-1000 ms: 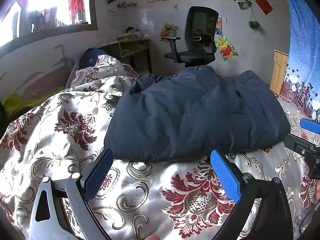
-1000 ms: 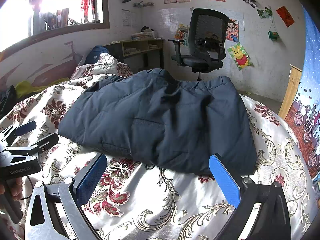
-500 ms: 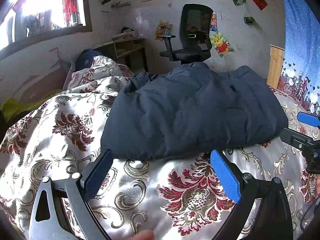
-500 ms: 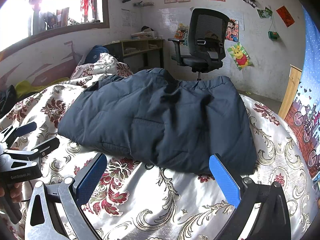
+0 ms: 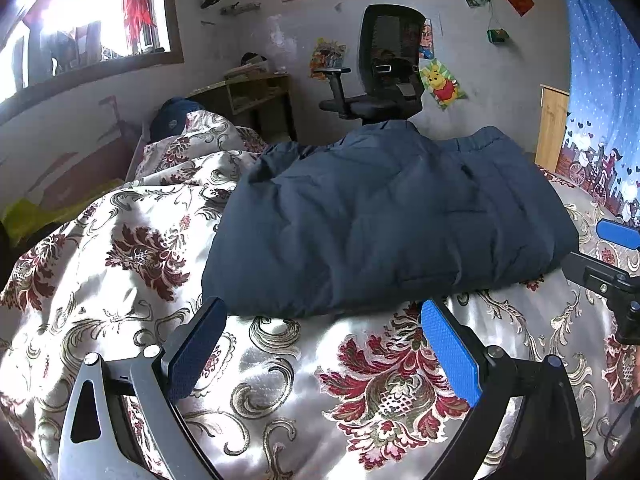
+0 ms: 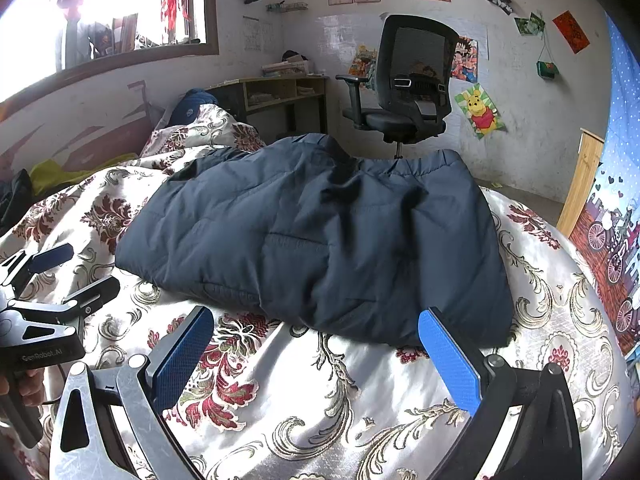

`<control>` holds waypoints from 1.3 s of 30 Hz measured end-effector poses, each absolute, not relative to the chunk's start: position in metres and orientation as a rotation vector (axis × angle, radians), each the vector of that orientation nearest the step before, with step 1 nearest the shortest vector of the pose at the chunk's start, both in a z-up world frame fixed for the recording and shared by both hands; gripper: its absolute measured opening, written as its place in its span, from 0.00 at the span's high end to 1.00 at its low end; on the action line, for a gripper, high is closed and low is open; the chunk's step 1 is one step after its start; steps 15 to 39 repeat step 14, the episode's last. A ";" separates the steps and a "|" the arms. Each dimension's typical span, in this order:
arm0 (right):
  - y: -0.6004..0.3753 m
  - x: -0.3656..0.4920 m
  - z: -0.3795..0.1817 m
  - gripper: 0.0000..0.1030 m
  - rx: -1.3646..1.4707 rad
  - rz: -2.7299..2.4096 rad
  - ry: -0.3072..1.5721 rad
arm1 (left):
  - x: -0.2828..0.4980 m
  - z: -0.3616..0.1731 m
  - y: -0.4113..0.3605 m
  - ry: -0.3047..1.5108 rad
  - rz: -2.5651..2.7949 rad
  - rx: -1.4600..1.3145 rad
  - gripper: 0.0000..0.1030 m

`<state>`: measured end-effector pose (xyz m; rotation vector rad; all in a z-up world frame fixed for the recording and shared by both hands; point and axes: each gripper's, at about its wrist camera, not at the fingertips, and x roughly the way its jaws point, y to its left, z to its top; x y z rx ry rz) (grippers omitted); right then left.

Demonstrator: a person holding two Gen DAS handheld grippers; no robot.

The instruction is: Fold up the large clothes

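Note:
A dark navy padded jacket (image 5: 384,224) lies folded into a thick bundle on the floral bedspread (image 5: 120,248); it also shows in the right wrist view (image 6: 320,240). My left gripper (image 5: 324,344) is open and empty, just short of the jacket's near edge. My right gripper (image 6: 316,348) is open and empty, also just short of the near edge. The right gripper shows at the right edge of the left wrist view (image 5: 608,256), and the left gripper shows at the left edge of the right wrist view (image 6: 60,272).
A black office chair (image 6: 412,80) stands beyond the bed by the wall. A wooden desk (image 6: 276,92) is in the corner under the window (image 6: 120,16). A blue patterned curtain (image 5: 600,100) hangs on the right. A crumpled quilt heap (image 5: 192,152) lies at the far left.
The left wrist view has shifted slightly: the jacket and chair sit a little lower and further left. The right gripper has hardly moved. Both stay open.

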<state>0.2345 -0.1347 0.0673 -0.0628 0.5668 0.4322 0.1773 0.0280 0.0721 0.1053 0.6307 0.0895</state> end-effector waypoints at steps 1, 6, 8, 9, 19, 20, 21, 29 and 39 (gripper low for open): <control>-0.134 0.235 0.067 0.00 -0.063 0.432 0.567 | 0.177 0.072 0.028 0.631 0.090 0.106 0.07; -0.135 0.234 0.068 0.00 -0.063 0.432 0.568 | 0.178 0.072 0.028 0.637 0.090 0.106 0.07; -0.134 0.235 0.067 0.00 -0.062 0.432 0.570 | 0.178 0.071 0.028 0.641 0.090 0.107 0.07; -0.135 0.235 0.067 0.00 -0.061 0.432 0.570 | 0.178 0.071 0.028 0.644 0.090 0.108 0.07; -0.136 0.235 0.068 0.00 -0.061 0.433 0.569 | 0.179 0.070 0.028 0.650 0.094 0.110 0.07; -0.136 0.235 0.068 0.00 -0.061 0.433 0.569 | 0.179 0.070 0.028 0.650 0.094 0.110 0.07; -0.136 0.235 0.068 0.00 -0.061 0.433 0.569 | 0.179 0.070 0.028 0.650 0.094 0.110 0.07; -0.136 0.235 0.068 0.00 -0.061 0.433 0.569 | 0.179 0.070 0.028 0.650 0.094 0.110 0.07; -0.136 0.235 0.068 0.00 -0.061 0.433 0.569 | 0.179 0.070 0.028 0.650 0.094 0.110 0.07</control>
